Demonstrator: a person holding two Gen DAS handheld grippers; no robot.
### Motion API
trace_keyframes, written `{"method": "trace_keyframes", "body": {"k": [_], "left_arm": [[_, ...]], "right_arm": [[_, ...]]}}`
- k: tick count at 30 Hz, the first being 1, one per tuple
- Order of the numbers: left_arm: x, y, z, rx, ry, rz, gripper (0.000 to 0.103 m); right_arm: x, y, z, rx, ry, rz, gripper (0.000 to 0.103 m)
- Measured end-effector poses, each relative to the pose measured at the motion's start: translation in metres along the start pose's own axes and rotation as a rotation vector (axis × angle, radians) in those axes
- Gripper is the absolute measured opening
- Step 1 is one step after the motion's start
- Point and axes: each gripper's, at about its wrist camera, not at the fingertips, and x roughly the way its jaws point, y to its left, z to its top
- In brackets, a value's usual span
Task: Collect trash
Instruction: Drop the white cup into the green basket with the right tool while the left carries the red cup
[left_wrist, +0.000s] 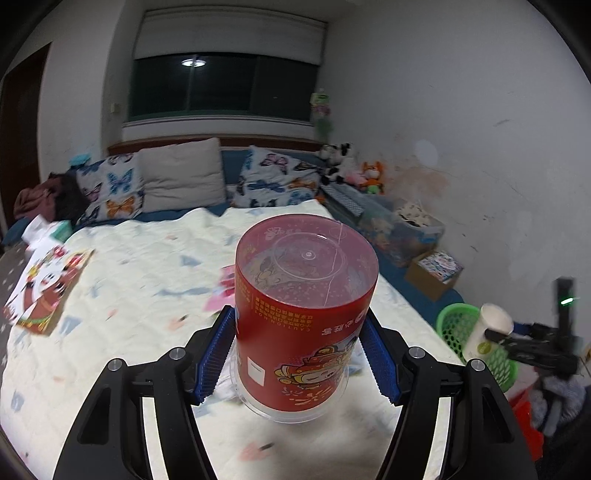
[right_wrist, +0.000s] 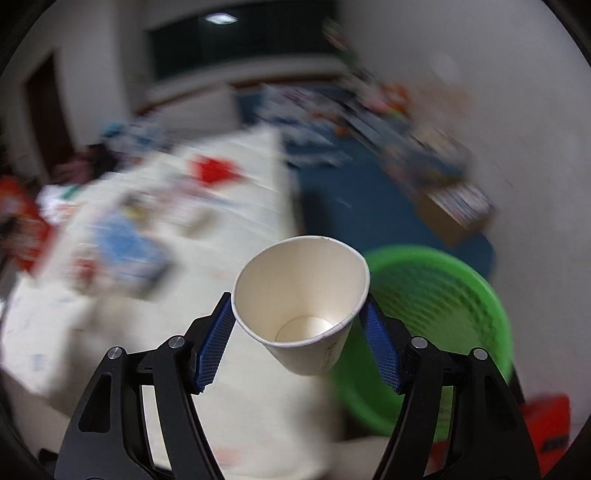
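Trash: we've got the red plastic cup (left_wrist: 306, 317) upside down, clamped in the left tongs (left_wrist: 299, 350) over the bed (left_wrist: 129, 288), and the white paper cup (right_wrist: 301, 299) clamped at its rim in the right tongs (right_wrist: 299, 339), just beside the green basket (right_wrist: 461, 295).

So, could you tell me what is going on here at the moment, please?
A person is clearing trash off a bed, with a handheld gripper in each hand. The left gripper grips a red plastic cup upside down above the bed, jaws pressed to its sides. The right gripper grips an empty white paper cup right beside the green basket on the floor by the bed. Neither cup is in the basket yet.
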Motion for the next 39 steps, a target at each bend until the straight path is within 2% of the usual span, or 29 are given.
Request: {"method": "trace_keyframes", "body": {"k": [3, 7, 11, 13, 16, 24, 28, 35, 39], "left_arm": [[0.017, -0.015, 0.008, 0.003, 0.014, -0.029, 0.065], [0.034, -0.034, 0.014, 0.017, 0.029, -0.043, 0.065], [0.051, -0.052, 0.018, 0.046, 0.051, -0.054, 0.065], [0.058, -0.061, 0.019, 0.061, 0.059, -0.062, 0.065], [0.068, -0.071, 0.019, 0.073, 0.076, -0.086, 0.065], [0.094, -0.112, 0.018, 0.134, 0.115, -0.165, 0.065], [0.109, -0.138, 0.020, 0.159, 0.140, -0.217, 0.065], [0.136, -0.203, 0.019, 0.228, 0.175, -0.351, 0.065], [0.160, -0.241, 0.012, 0.252, 0.212, -0.415, 0.065]], "right_arm": [[0.057, -0.040, -0.016, 0.049, 0.151, -0.068, 0.069], [0.110, -0.067, -0.030, 0.106, 0.303, -0.064, 0.069], [0.137, -0.075, -0.036, 0.124, 0.400, -0.053, 0.069], [0.140, -0.079, -0.034, 0.149, 0.419, -0.010, 0.070], [0.149, -0.083, -0.030, 0.159, 0.457, -0.021, 0.071], [0.140, -0.090, -0.033, 0.168, 0.418, 0.007, 0.078], [0.118, -0.095, -0.032, 0.166, 0.374, -0.002, 0.078], [0.037, -0.107, -0.025, 0.148, 0.182, -0.044, 0.078], [-0.006, -0.118, -0.030, 0.141, 0.061, -0.126, 0.079]]}}
